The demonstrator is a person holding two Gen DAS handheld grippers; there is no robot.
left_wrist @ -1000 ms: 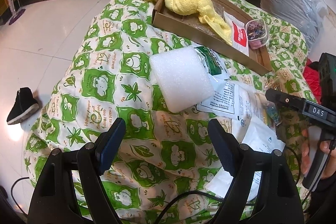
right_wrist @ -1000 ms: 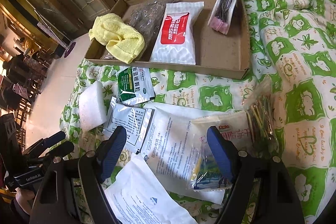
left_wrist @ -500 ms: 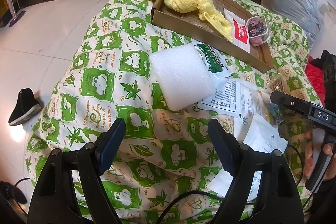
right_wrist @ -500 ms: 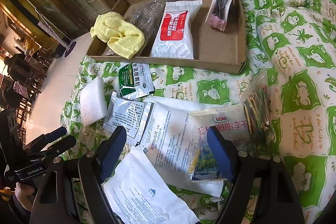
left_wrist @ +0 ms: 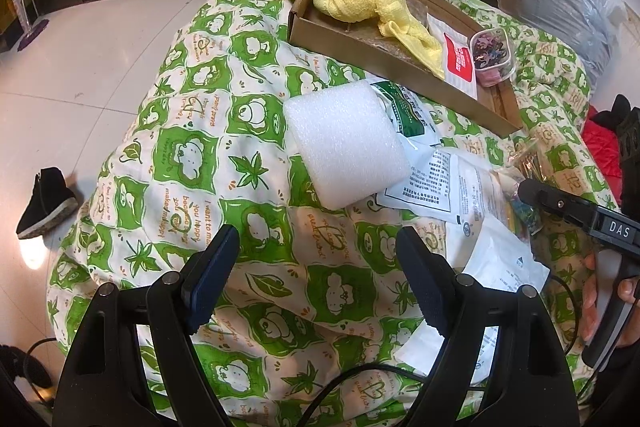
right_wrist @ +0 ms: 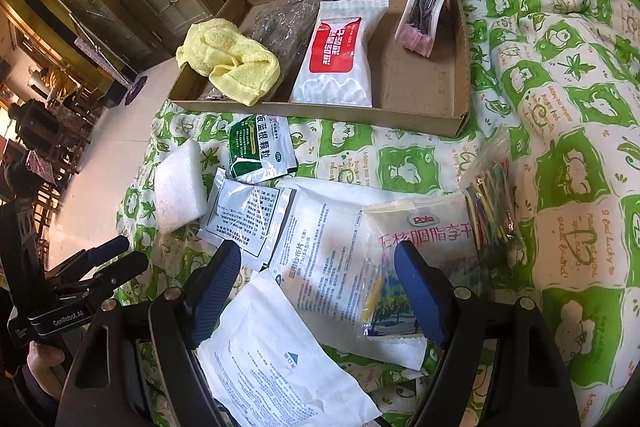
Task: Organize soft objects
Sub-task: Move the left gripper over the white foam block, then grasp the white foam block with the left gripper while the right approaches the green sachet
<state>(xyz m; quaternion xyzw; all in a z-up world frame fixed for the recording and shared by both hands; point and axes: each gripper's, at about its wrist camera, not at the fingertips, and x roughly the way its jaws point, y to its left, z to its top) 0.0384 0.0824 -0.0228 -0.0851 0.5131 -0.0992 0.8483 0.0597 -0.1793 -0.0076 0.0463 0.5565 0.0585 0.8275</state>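
left wrist: foam block (left_wrist: 346, 147) is seen at frame centre on the bed (left_wrist: 192, 163), straight above the left gripper (left_wrist: 318, 277), long axis slanted to lower right; fingers (left_wrist: 210, 277) spread, nothing held | right wrist: white pouches (right_wrist: 324, 259) lie under the right gripper (right_wrist: 318, 287); fingers spread, empty; cardboard tray (right_wrist: 460, 123) at upper centre

Green-and-white quilt (right_wrist: 560, 75) covers the bed. On it lie a cardboard tray (right_wrist: 420, 119), foam block (right_wrist: 178, 187), and loose packets (right_wrist: 320, 259).

Home bedroom, frog-print quilt (left_wrist: 248, 163) on bed, tiled floor (left_wrist: 80, 59), shoe (left_wrist: 46, 201)
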